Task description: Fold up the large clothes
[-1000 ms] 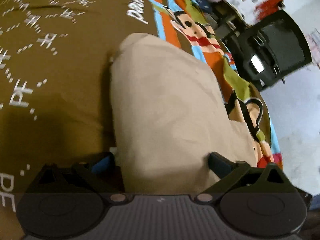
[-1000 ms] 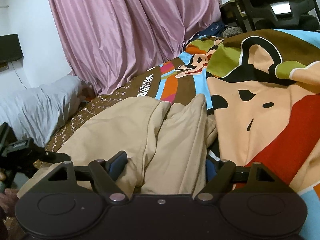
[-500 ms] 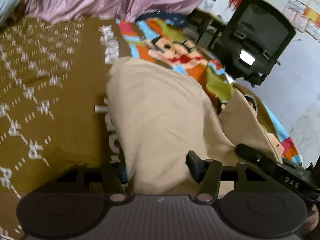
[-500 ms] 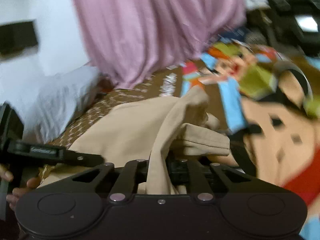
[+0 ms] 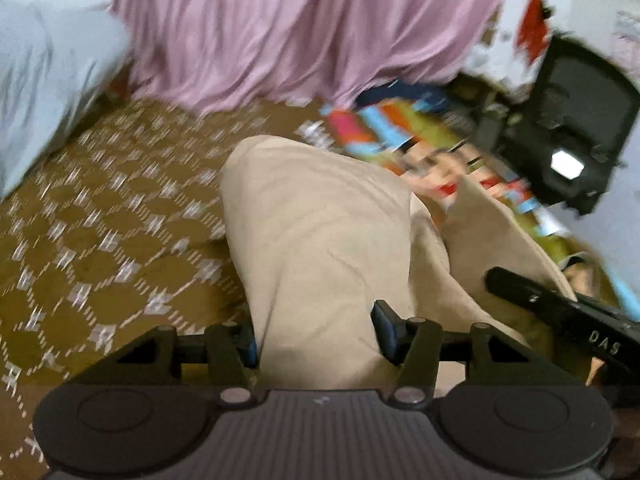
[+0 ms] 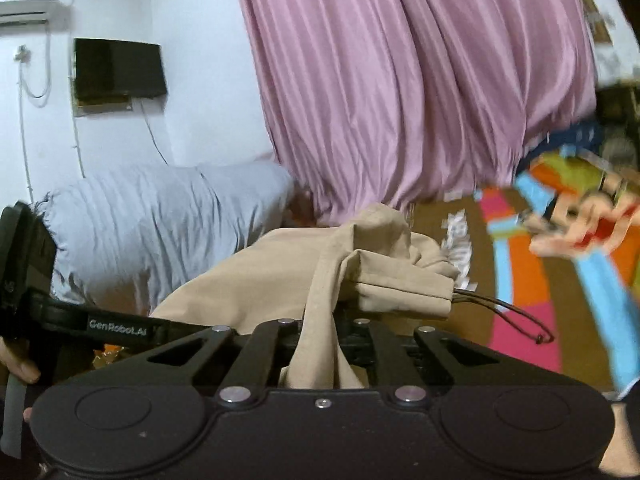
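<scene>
Right gripper point(image 6: 320, 332) clamping beige garment point(image 6: 280, 276) edge, left gripper point(image 5: 314, 336) straddling fabric

Garment point(image 5: 320, 240) on bedspread point(image 5: 120, 240), curtain point(image 5: 300, 28) behind

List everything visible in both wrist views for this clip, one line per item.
Beige garment: one, beige, on the bed, held at both ends.
Drawstring: one, dark, hanging from the garment's hem.
Bedsheet: one, brown with a colourful cartoon print, under the garment.
Curtain: one, pink, behind the bed.
Pillow: one, grey, by the wall.
Chair: one, black, beside the bed.
Left gripper: black, fabric between its fingers.
Right gripper: black, shut on fabric.
</scene>
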`<state>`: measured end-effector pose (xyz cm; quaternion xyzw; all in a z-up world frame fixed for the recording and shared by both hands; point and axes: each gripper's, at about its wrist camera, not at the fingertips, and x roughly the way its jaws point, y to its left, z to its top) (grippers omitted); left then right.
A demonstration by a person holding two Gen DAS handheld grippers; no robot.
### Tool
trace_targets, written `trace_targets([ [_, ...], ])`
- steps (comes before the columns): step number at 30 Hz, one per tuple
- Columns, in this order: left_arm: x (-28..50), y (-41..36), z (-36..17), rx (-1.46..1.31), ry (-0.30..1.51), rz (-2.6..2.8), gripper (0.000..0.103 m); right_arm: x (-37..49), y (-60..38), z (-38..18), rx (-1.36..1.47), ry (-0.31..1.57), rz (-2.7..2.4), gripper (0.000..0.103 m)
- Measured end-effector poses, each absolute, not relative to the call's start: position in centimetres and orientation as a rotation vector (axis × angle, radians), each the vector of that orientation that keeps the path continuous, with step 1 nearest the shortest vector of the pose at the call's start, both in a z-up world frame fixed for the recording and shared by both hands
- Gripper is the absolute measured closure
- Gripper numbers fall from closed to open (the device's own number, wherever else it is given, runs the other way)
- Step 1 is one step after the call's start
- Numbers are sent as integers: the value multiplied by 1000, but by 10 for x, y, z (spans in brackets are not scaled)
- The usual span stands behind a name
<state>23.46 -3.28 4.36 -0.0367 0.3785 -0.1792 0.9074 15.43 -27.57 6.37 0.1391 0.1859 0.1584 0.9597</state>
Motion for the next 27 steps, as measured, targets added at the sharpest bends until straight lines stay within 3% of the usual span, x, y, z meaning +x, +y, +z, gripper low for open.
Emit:
trace_targets([
  [4,242,-20,-11,-95,864,-278,36,186,-261,17,255,567,218,94],
  [6,231,-10,-18,-128,819,-287,32,186,-263,-3,250,618,176,83],
  [10,226,-13,-20,-118,826,-280,27,187,-279,-17,288,654,147,72],
  [14,224,-20,-14,-57,849,-255,14,195,-292,-12,293,620,114,51],
  [20,206,-31,-1,10,838,-176,1,181,-312,-6,307,590,73,36],
  [27,178,-29,22,-32,825,-132,1,150,-307,19,248,523,108,16],
])
